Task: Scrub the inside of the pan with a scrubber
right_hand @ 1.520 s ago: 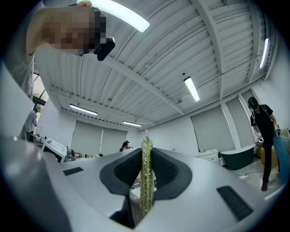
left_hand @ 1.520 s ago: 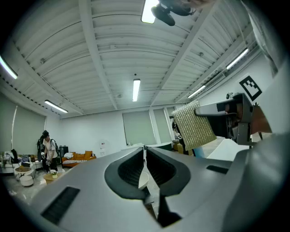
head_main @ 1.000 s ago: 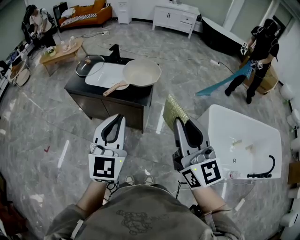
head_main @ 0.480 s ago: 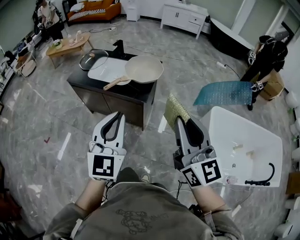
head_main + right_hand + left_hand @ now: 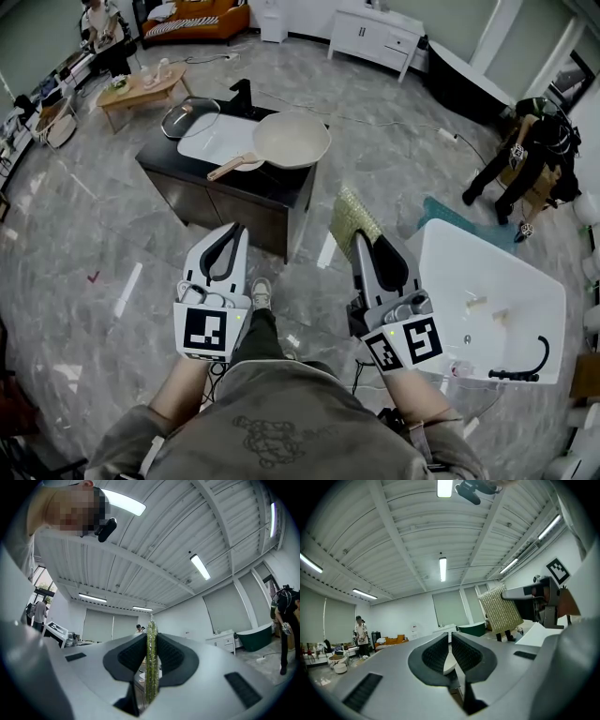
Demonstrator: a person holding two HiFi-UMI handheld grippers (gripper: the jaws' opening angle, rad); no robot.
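A cream pan (image 5: 291, 141) with a wooden handle (image 5: 232, 169) rests on a black counter (image 5: 220, 192) well ahead of me. Both grippers are held out in front of my body, far short of the counter. My right gripper (image 5: 361, 240) is shut on a green-gold scrubber (image 5: 352, 217), which sticks up beyond its tips. The right gripper view shows the scrubber (image 5: 151, 663) edge-on, pinched between the pads. My left gripper (image 5: 231, 234) is shut with nothing in it, and its pads (image 5: 461, 651) meet at the tips. The scrubber (image 5: 501, 609) also shows at the right of the left gripper view.
A glass lid (image 5: 190, 117) and a white sink (image 5: 217, 142) sit on the counter beside the pan. A white table (image 5: 487, 272) with a black hooked object (image 5: 520, 349) stands close on my right. A person (image 5: 525, 155) bends over a teal sheet (image 5: 450, 214) at far right. Grey marble floor lies between me and the counter.
The view has shifted slightly toward the counter. The person at right has lowered the teal sheet to the floor. Both grippers keep their pose and grip.
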